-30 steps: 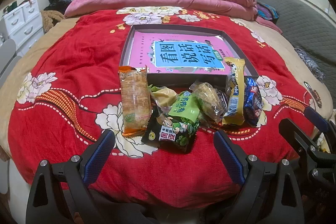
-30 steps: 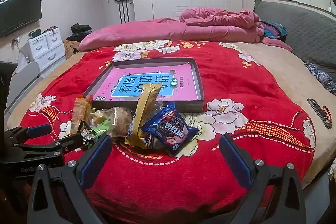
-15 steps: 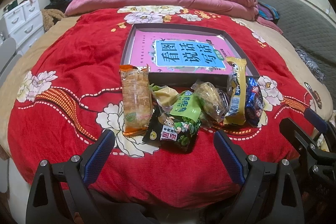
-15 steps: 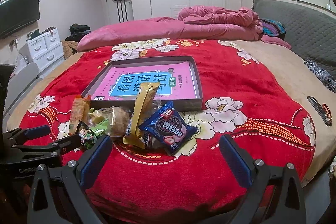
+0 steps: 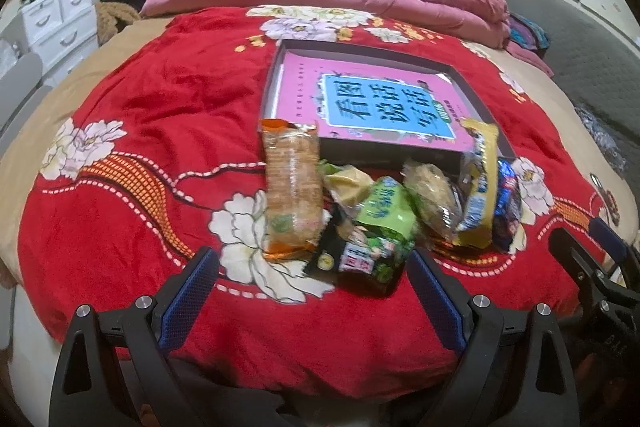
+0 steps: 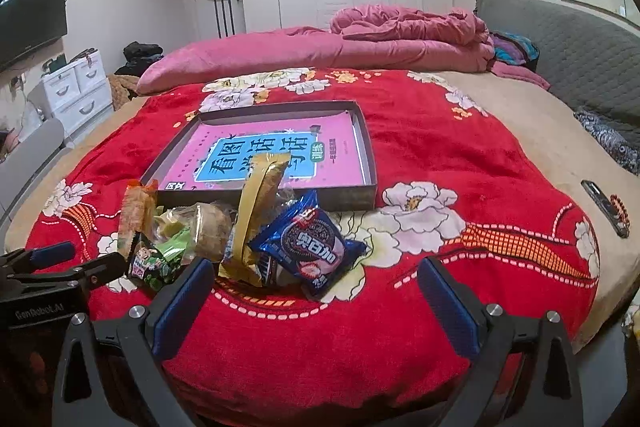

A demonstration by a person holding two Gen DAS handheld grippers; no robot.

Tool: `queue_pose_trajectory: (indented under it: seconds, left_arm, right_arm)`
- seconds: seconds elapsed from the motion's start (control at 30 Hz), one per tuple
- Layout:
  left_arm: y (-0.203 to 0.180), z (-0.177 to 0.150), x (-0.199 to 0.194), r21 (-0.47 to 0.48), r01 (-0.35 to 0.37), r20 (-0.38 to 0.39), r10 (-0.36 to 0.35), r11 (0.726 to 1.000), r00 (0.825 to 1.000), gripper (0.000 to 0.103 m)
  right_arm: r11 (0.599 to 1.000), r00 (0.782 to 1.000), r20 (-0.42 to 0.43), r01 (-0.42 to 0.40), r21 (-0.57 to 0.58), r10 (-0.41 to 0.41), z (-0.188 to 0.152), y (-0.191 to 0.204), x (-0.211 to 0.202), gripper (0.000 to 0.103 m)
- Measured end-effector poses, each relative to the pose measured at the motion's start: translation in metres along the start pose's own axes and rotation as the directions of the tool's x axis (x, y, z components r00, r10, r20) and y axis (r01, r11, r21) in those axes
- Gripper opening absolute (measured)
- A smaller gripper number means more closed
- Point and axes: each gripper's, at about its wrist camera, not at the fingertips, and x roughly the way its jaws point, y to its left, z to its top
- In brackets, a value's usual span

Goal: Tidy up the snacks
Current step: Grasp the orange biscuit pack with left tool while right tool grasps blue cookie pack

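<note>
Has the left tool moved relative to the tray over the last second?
Yes. In the left wrist view the tray and snack pile sit lower and larger than before, so the left tool has advanced toward them, open.

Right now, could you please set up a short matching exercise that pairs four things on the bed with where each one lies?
Things:
1. pink book
2. orange cracker pack
3. blue cookie pack
4. gold wrapper

Places:
A. right end of the snack pile
B. inside the grey box
C. leaning up against the box's front wall
D. left end of the snack pile

Pairs: 1-B, 2-D, 3-A, 4-C
</note>
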Motion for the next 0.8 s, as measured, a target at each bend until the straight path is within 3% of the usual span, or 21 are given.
queue_pose_trajectory:
  seconds: [0.27,0.6,0.8]
  left_arm:
    - [0.025,0.013,0.024,-0.103,0.007,-0.051,-0.012,0.995,0.999,0.095]
    - [0.031,0.029,0.046,-0.126,0.015,-0.054,-0.022,0.992,0.998,0.095]
    - [0.034,0.033,0.054,-0.133,0.004,-0.054,-0.011,0.991,0.998,0.095]
  right_arm:
    - [1.000,1.000,-0.030,0.009,0.018,-0.008,0.006,-0.010,0.018,0.103]
    - [0.999,0.994,-0.107,0.017,0.031,-0.014,0.008,-0.022,0.044,0.103]
    - [1.000,0.980,-0.200,0.001,0.010,0.001,0.005,-0.024,0.067,0.103]
